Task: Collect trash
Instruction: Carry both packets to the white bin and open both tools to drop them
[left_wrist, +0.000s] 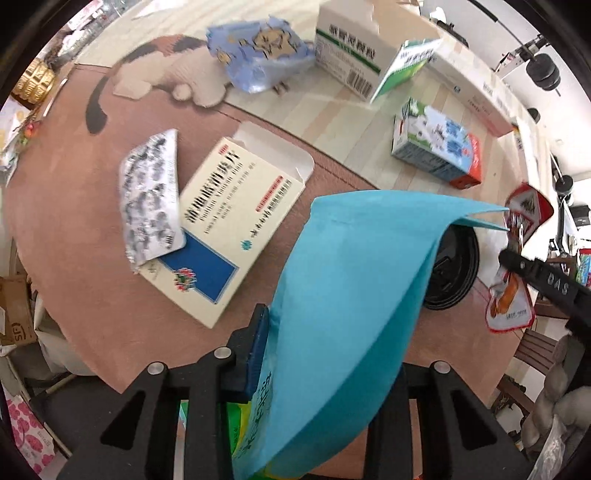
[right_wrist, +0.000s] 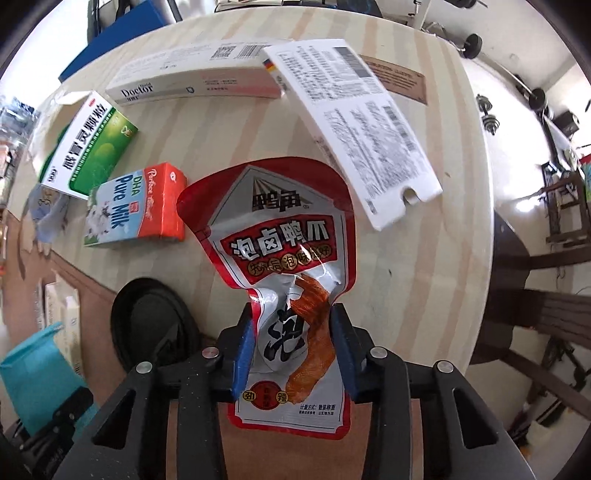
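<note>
With our left gripper (left_wrist: 295, 354) clamping the blue pouch (left_wrist: 343, 302) and our right gripper (right_wrist: 291, 350) pinching the red snack wrapper (right_wrist: 280, 243) near the table's (right_wrist: 424, 258) edge, we judge binning comes next.

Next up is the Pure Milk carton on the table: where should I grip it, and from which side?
Come from above and close across the narrow width of the Pure Milk carton. It lies flat on its broad face, its long sides free; the green medicine box crowds only its far end.

The left tongs (left_wrist: 314, 354) are pointing straight down, their pads clamping a turquoise pouch (left_wrist: 343, 314); the right tongs (right_wrist: 291, 350) are likewise pointing down, blue pads (right_wrist: 243, 354) pinching a red-and-white snack wrapper (right_wrist: 280, 236)
</note>
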